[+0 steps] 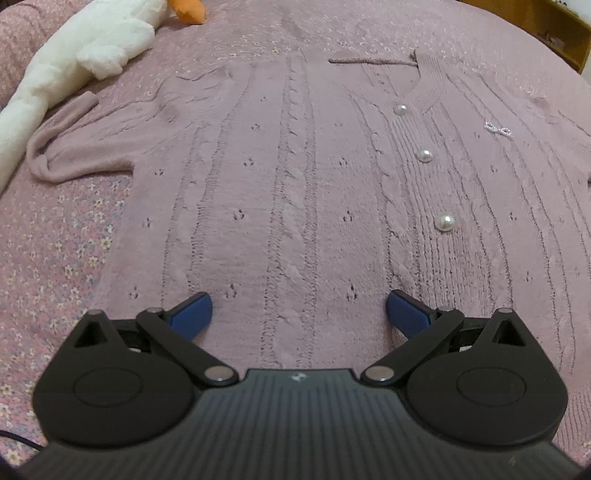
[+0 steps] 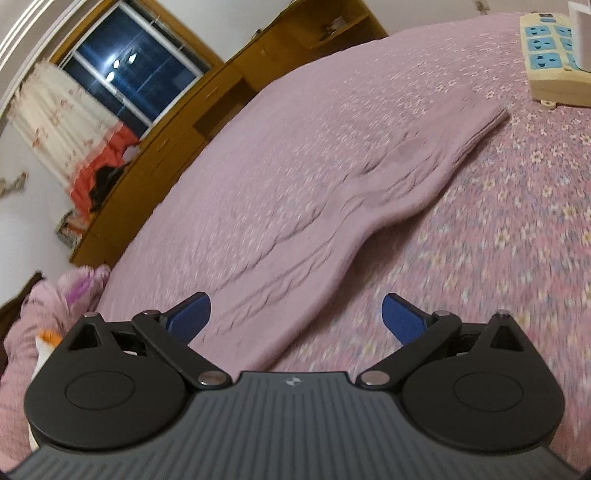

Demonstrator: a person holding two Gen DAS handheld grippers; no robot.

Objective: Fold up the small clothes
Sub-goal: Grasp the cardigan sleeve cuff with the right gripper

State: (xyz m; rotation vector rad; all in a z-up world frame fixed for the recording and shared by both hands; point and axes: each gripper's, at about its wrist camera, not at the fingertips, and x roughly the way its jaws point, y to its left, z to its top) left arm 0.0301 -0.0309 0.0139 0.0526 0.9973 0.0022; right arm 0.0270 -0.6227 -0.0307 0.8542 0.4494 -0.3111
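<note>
A mauve cable-knit cardigan (image 1: 288, 177) with pearl buttons (image 1: 444, 222) lies spread flat, front up, on the flowered pink bedspread (image 1: 55, 258). Its left sleeve (image 1: 74, 147) is bent near the white plush. My left gripper (image 1: 299, 314) hovers open over the hem area, with nothing between its blue fingers (image 1: 192, 314). In the right wrist view the cardigan's other sleeve (image 2: 424, 173) stretches away across the bedspread (image 2: 517, 240). My right gripper (image 2: 295, 317) stands open above the sleeve's near edge and holds nothing.
A white plush toy (image 1: 74, 55) with an orange part (image 1: 190, 11) lies at the far left. A cream power strip (image 2: 554, 62) rests on the bed at the far right. Wooden shelving (image 2: 207, 110), a window and a curtain stand beyond the bed. Bundled pink bedding (image 2: 55, 302) sits left.
</note>
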